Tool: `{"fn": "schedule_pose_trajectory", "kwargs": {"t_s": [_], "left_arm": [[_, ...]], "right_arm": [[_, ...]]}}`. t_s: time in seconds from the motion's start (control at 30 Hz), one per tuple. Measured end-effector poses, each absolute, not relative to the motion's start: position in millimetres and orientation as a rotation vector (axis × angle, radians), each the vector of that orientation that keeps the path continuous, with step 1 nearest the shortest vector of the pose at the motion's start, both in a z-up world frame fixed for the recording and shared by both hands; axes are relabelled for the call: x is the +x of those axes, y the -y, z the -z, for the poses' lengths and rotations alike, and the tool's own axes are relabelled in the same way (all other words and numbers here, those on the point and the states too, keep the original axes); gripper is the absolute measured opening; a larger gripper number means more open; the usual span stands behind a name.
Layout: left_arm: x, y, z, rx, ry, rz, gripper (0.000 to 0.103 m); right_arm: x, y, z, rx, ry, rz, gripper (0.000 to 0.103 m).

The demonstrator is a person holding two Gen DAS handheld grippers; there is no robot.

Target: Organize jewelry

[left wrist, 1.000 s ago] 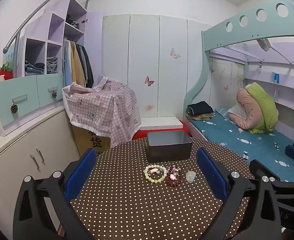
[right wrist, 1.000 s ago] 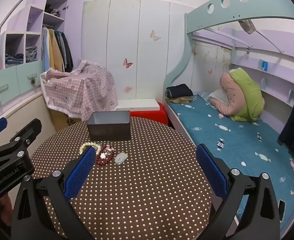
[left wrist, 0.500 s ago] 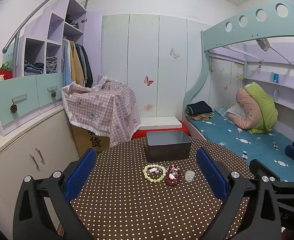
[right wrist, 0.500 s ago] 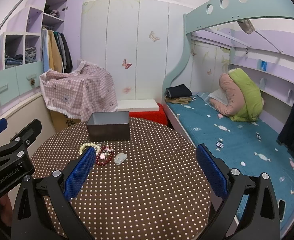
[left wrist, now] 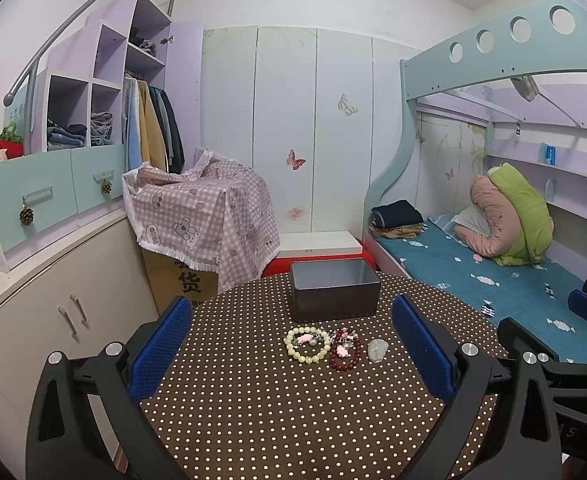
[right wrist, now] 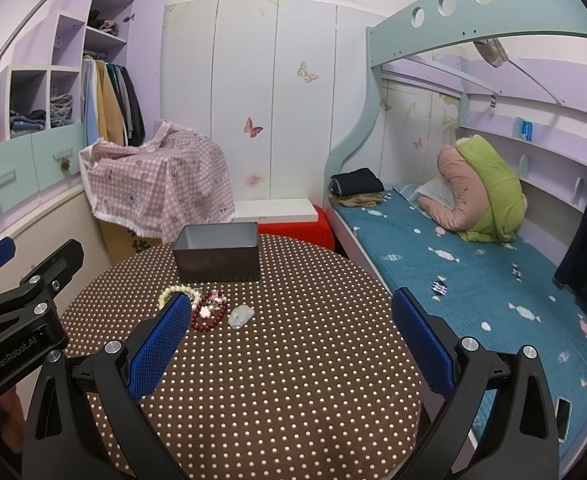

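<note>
On a round brown polka-dot table point(left wrist: 253, 408) lie a cream bead bracelet point(left wrist: 307, 345) with a pink charm, a dark red bead bracelet point(left wrist: 345, 354) and a pale stone pendant point(left wrist: 377, 350). Behind them stands an open dark grey box point(left wrist: 334, 290). My left gripper point(left wrist: 293, 354) is open and empty, held above the table in front of the jewelry. My right gripper point(right wrist: 291, 344) is open and empty, to the right of the jewelry; its left finger point(right wrist: 159, 346) covers part of the cream bracelet point(right wrist: 177, 293). The red bracelet point(right wrist: 210, 316), pendant point(right wrist: 240, 316) and box point(right wrist: 217, 256) show there too.
A box draped in pink checked cloth point(left wrist: 201, 220) stands behind the table on the left. Cabinets and drawers point(left wrist: 45, 200) line the left wall. A bunk bed with a teal mattress point(right wrist: 473, 272) runs along the right. A red stool point(right wrist: 297, 228) sits behind the table.
Both views have shifted very slightly; the jewelry, box and both open grippers stay where they were.
</note>
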State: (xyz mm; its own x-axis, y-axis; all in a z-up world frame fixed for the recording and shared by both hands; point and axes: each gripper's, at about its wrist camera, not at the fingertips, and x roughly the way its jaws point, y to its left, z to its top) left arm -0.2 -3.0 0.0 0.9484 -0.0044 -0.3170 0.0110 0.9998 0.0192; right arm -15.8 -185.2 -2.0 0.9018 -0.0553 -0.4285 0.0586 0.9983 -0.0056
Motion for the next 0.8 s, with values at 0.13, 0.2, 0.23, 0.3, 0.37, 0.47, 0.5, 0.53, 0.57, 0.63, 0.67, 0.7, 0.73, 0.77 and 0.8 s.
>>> {"fn": "schedule_pose_trajectory", "kwargs": {"t_s": [0.13,0.2,0.23,0.3,0.37,0.47,0.5,0.53,0.57,0.63,0.67,0.7,0.73,0.77,0.8], "left_arm": [[0.3,3.2,0.5,0.022,-0.325,0.012,0.096],[0.4,3.1,0.6,0.024,-0.325,0.012,0.096],[0.3,3.3,0.7,0.025,-0.325,0.012,0.096],[0.4,3.1,0.4,0.024,-0.326,0.013,0.096],[0.3,3.9,0.6,0.024,-0.328,0.014,0.096],[0.1,4.8,-0.1,0.022,-0.329,0.015,0.096],[0.0,4.9,0.1,0.022,-0.329,0.015,0.096],[-0.1,5.3,-0.1,0.022,-0.329,0.015,0.096],[0.0,5.2,0.0,0.023,-0.329,0.015,0.096],[0.2,5.5,0.0,0.024,-0.33,0.017,0.096],[0.4,5.4,0.1,0.024,-0.331,0.017,0.096],[0.4,5.4,0.3,0.024,-0.331,0.018,0.096],[0.5,5.9,0.2,0.025,-0.332,0.019,0.096],[0.4,5.7,0.4,0.026,-0.332,0.017,0.096],[0.4,6.0,0.5,0.027,-0.332,0.018,0.096]], "right_arm": [[-15.9,185.4,2.0,0.009,-0.443,0.059,0.097],[-16.3,185.0,1.9,0.009,-0.443,0.059,0.097],[-16.5,185.0,1.9,0.008,-0.443,0.06,0.097],[-16.5,185.4,1.8,0.009,-0.444,0.058,0.097],[-16.3,185.1,2.1,0.008,-0.443,0.059,0.097],[-16.4,185.2,2.3,0.008,-0.443,0.059,0.097],[-16.6,185.4,2.4,0.008,-0.442,0.059,0.097],[-16.5,185.4,2.3,0.008,-0.442,0.059,0.097],[-16.5,185.4,2.3,0.009,-0.442,0.059,0.097],[-16.8,185.5,2.2,0.009,-0.441,0.059,0.097],[-16.9,185.4,2.2,0.008,-0.441,0.059,0.097],[-16.7,185.4,2.2,0.008,-0.441,0.059,0.097],[-16.9,185.6,2.2,0.009,-0.441,0.059,0.097],[-16.8,185.6,2.1,0.009,-0.441,0.058,0.097],[-16.6,185.6,1.8,0.009,-0.441,0.059,0.097]]}}
